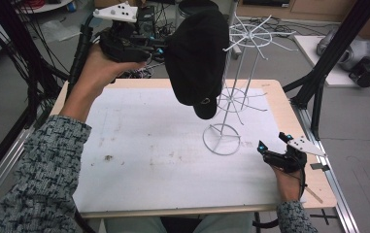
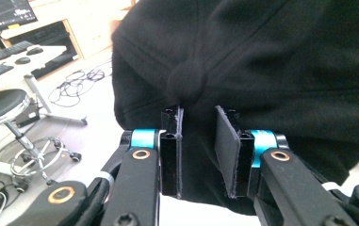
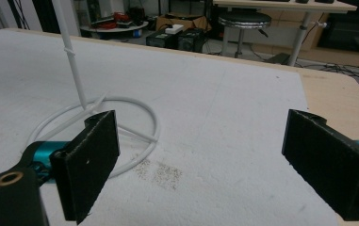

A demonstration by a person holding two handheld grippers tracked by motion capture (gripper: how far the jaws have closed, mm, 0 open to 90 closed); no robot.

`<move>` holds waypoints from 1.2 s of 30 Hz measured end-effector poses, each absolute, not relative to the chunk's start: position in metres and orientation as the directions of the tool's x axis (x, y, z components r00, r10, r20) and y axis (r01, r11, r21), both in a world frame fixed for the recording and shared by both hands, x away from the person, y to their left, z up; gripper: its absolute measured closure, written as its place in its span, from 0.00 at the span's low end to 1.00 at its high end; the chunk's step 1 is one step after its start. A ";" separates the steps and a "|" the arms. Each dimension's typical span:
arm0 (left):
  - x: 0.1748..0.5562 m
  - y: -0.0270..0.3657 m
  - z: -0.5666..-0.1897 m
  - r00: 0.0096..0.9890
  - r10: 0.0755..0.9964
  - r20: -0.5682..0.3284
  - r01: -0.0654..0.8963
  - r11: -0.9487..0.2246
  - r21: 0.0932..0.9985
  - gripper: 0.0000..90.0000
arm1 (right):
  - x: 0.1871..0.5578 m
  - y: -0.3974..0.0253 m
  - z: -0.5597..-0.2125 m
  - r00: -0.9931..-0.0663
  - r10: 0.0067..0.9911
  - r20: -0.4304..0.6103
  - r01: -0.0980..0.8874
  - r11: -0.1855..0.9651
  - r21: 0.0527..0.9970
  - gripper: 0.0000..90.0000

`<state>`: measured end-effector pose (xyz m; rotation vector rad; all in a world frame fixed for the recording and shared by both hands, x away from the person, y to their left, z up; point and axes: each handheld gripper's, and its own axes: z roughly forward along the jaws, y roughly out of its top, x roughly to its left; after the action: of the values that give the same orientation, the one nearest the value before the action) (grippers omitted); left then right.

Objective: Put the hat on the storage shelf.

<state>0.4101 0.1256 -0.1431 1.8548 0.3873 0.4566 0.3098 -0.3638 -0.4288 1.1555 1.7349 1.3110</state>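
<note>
Cap (image 1: 196,56) is up in the air at the far side, pinched by the left gripper (image 1: 161,48), jaws nearly shut on the fabric. White wire stand (image 1: 236,77) sits just right of it, top hooks touching or nearly so. Right gripper (image 1: 271,144) rests wide open, empty, near the stand's base ring.

A wooden table (image 1: 289,104) carries a white sheet (image 1: 143,145), on which the wire stand's ring base (image 1: 221,139) rests.
</note>
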 end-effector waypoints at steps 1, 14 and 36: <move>0.410 0.128 -0.143 0.872 0.475 0.114 0.035 -0.293 0.956 0.80 | 0.310 -0.364 -0.429 -0.387 0.922 0.002 0.253 0.105 0.962 0.12; 0.390 0.156 -0.154 0.851 0.512 0.112 0.037 -0.271 0.962 0.72 | 0.310 -0.363 -0.428 -0.385 0.923 -0.001 0.252 0.106 0.962 0.12; 0.352 0.228 -0.219 0.722 0.685 0.096 0.090 -0.230 0.969 0.57 | 0.309 -0.365 -0.428 -0.378 0.926 -0.006 0.251 0.108 0.962 0.12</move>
<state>0.3524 0.2284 -0.2193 1.7386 0.6183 0.6232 0.3089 -0.3651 -0.4281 1.1551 1.7282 1.3007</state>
